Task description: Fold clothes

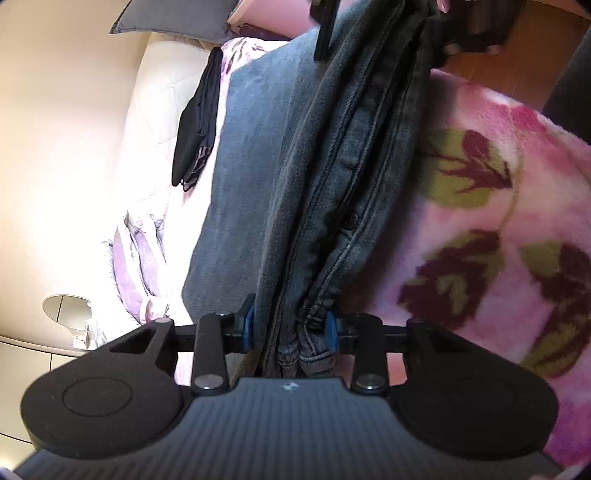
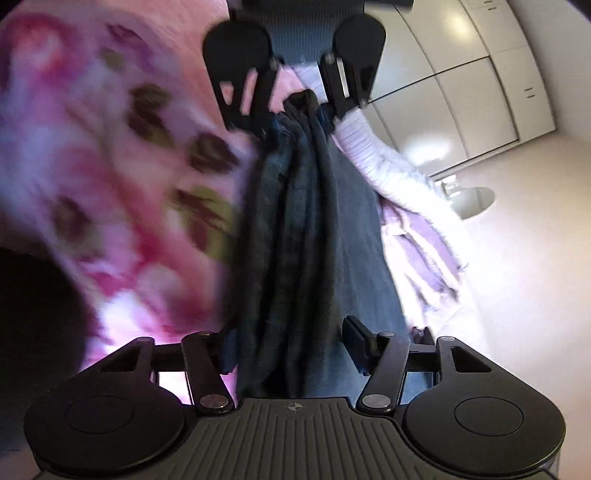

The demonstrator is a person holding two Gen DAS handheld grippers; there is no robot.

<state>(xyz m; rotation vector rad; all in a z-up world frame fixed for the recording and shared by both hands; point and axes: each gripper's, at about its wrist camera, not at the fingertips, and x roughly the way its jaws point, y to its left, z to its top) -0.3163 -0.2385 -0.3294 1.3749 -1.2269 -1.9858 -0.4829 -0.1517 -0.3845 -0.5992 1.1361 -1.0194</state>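
Both wrist views look close along the jeans (image 1: 332, 166) from opposite ends, each seeing the other's gripper at frame top.

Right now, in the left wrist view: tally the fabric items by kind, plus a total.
Grey-blue jeans: 1, bunched between the left gripper pads
Black folded garment: 1
Pink floral fleece blanket: 1
Lilac striped garment: 1
Grey pillow: 1
Total: 5

Grey-blue jeans (image 1: 258, 166), pink fleece blanket (image 1: 498, 221) with maroon-and-olive flowers, black garment (image 1: 195, 125), lilac striped bedding (image 2: 417, 229)
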